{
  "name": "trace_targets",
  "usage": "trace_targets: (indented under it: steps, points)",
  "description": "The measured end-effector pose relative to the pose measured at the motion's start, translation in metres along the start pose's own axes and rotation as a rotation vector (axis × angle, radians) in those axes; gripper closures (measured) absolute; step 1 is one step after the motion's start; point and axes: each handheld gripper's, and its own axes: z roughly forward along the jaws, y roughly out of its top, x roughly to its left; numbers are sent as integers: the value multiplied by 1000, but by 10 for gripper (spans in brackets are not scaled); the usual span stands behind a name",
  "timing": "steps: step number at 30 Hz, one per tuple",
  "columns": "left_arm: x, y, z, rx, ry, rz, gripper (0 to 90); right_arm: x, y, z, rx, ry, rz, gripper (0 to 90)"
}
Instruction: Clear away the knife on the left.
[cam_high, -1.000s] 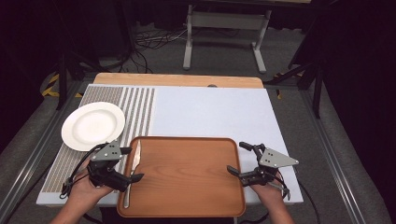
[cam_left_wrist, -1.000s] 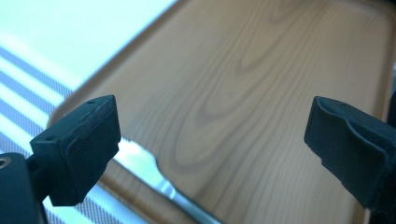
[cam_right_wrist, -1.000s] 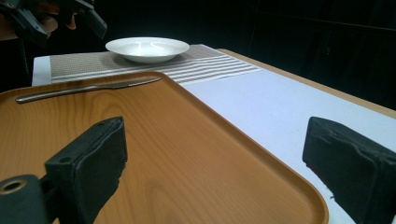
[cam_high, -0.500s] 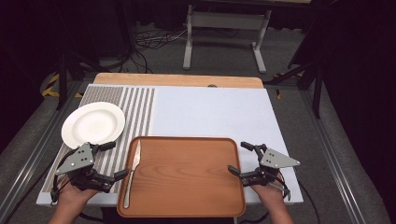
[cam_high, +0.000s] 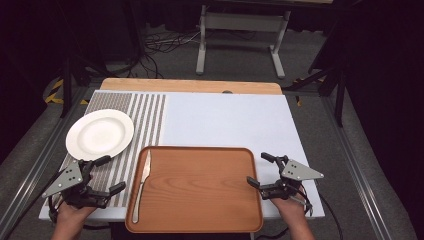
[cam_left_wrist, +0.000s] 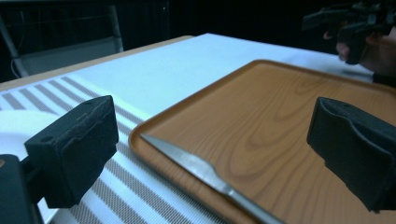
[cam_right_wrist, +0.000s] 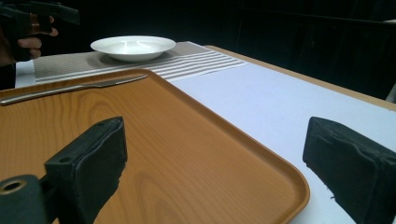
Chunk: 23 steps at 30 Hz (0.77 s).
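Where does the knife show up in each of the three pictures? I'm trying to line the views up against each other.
High view: the knife lies along the left edge of the wooden tray, tip pointing away from the person.
Left gripper view: the knife runs from centre to bottom, between the jaws.
Right gripper view: the knife lies at upper left, on the tray's far side.
Shared landmark: the white plate, beyond the knife on the striped mat.
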Motion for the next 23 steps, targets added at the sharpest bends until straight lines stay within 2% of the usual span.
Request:
trace_targets:
  steps: [4, 6, 8, 13, 14, 16, 18, 19, 23]
  points:
    - [3, -8, 1, 7, 17, -10, 28, -2, -4, 1, 10, -1, 8, 70]
    - [2, -14, 1, 17, 25, -40, 29, -3, -6, 1, 17, -4, 11, 69]
    - [2, -18, 3, 16, 22, -49, 29, -4, -7, 1, 19, -2, 13, 69]
    - [2, -21, 6, 52, 37, -8, 28, -6, -10, 1, 29, -6, 18, 68]
    - [1, -22, 6, 53, 33, -24, 28, -6, -10, 1, 31, -6, 18, 68]
    - [2, -22, 6, 46, 39, -12, 25, -6, -10, 1, 33, -7, 17, 68]
    - [0, -21, 5, 41, 41, -21, 24, -6, -10, 1, 32, -8, 17, 67]
    - [0, -21, 5, 37, 41, -10, 22, -5, -10, 1, 30, -9, 16, 67]
    - [0, -19, 4, 28, 47, -22, 19, -5, -9, 1, 56, -11, 19, 69]
